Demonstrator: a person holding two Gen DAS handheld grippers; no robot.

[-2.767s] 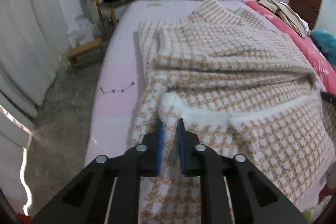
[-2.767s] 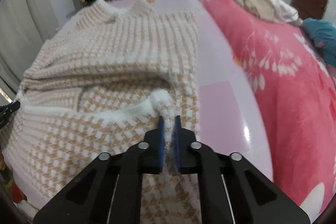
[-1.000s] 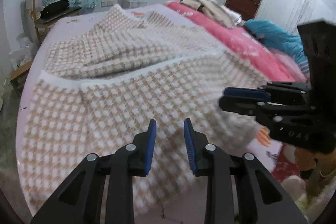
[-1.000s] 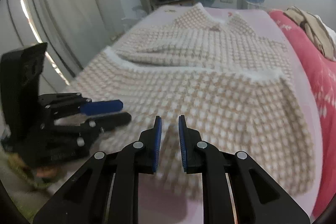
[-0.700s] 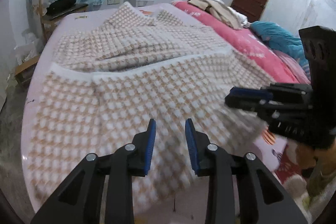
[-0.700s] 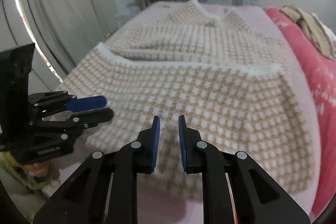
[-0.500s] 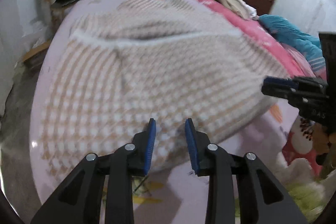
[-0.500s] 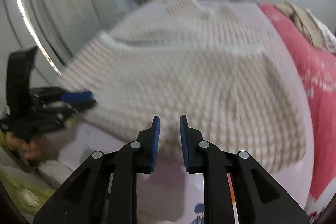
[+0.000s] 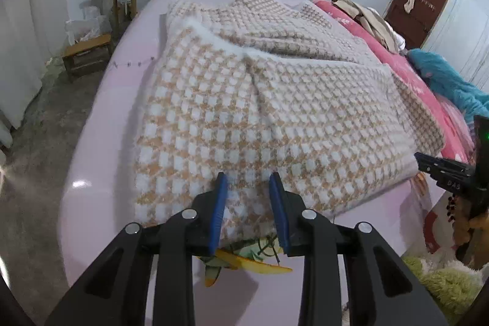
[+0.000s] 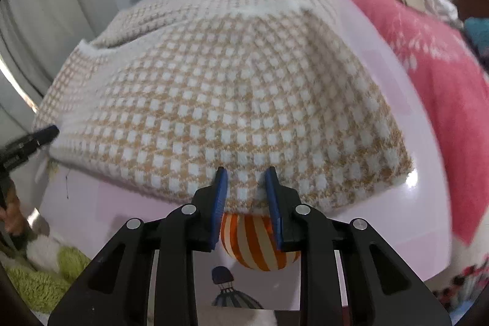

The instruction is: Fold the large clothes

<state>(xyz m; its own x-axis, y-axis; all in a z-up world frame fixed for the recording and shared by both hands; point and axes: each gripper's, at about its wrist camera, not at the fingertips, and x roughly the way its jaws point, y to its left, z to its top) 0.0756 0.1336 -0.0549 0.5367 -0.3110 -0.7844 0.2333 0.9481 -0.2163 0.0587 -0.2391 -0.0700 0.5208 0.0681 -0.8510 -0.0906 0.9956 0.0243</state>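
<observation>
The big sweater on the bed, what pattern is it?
Tan and white checks on the sweater, with fluffy white edging; right wrist view shows it best.

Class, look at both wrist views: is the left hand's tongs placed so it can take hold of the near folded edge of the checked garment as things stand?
Probably yes. The left tongs stand open right at the near edge of the checked garment, with nothing lying between. The right tongs, jaws opening, are off to the side.

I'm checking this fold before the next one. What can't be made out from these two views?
- Left wrist view: the sweater's near hem behind the left gripper.
- Left wrist view: the right gripper cut off by the frame edge.
- Right wrist view: blurred pink blanket; its pattern is unclear.
</observation>
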